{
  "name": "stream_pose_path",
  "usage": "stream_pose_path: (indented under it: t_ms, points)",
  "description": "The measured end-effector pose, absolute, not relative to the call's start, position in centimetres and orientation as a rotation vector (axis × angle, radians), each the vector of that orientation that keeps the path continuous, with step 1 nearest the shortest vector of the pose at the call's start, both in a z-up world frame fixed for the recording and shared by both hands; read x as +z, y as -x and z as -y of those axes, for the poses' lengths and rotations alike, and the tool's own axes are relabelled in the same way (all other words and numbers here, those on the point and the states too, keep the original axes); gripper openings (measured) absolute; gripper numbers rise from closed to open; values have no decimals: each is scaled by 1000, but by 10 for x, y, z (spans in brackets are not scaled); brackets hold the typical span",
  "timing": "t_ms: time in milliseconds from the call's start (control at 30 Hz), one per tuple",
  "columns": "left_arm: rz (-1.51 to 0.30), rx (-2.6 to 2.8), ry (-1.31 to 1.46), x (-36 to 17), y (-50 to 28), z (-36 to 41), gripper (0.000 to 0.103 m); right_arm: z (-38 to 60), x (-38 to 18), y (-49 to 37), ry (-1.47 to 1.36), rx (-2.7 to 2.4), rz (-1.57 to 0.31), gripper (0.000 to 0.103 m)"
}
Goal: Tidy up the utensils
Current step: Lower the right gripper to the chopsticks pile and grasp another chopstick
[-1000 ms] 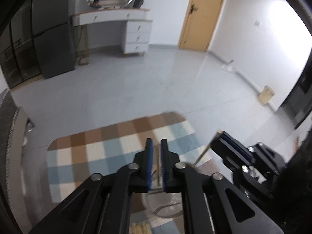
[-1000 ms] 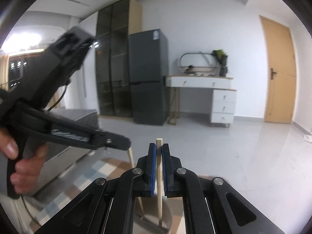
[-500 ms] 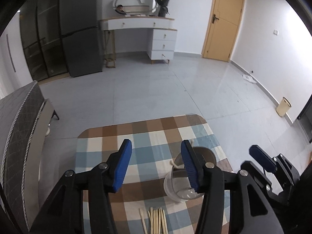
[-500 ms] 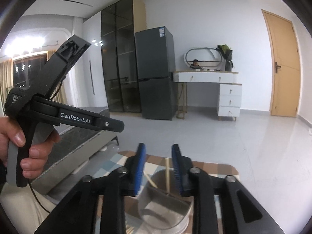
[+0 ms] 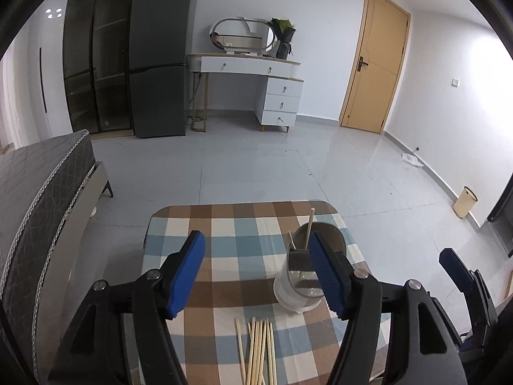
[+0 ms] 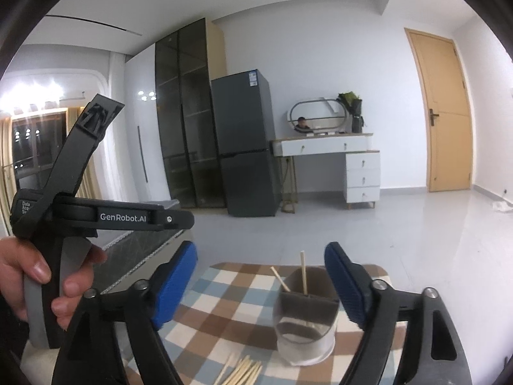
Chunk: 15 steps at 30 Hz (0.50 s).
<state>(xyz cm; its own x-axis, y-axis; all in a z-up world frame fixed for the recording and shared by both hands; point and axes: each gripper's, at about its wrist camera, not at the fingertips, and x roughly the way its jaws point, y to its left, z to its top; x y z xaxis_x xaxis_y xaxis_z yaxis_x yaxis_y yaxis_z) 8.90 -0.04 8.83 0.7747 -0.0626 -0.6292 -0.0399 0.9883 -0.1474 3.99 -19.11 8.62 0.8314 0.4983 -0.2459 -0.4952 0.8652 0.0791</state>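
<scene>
The worktop (image 5: 224, 224), covered by a brown, blue and white checked cloth, is seen below both cameras, with grey floor beyond it. The left gripper (image 5: 256, 269) is held above the near part of the worktop; its jaws have just been opening and are seen spread apart, with nothing pressed between the blue pads. The right gripper (image 6: 261, 284) is likewise seen with jaws that have just been opening, now wide apart and empty; its blue tip also appears at the right edge of the left wrist view. A hand (image 6: 38, 276) is seen around the grip of the left gripper in the right wrist view. A clear cup (image 5: 303, 284) with a dark insert stands upright on the far right part of the worktop, free of both grippers. 2 chopsticks (image 6: 303, 272) stand leaning inside the cup. A loose bundle of chopsticks (image 5: 258, 349) lies flat on the worktop, near the cup, on its near side.
</scene>
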Motion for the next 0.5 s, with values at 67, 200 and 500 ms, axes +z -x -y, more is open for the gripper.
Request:
stream_pose_path:
  t_ms: [67, 200, 500]
  points:
    - [-677, -6, 170, 84, -82, -4, 69, 188, 86, -32, -16, 526, -267, 86]
    - [-661, 7, 191, 75, -69, -12, 73, 182, 81, -14, -25, 500, -270, 94]
    - [-621, 36, 194, 42, -45, -18, 87, 174, 54, 1, -39, 426, -318, 101]
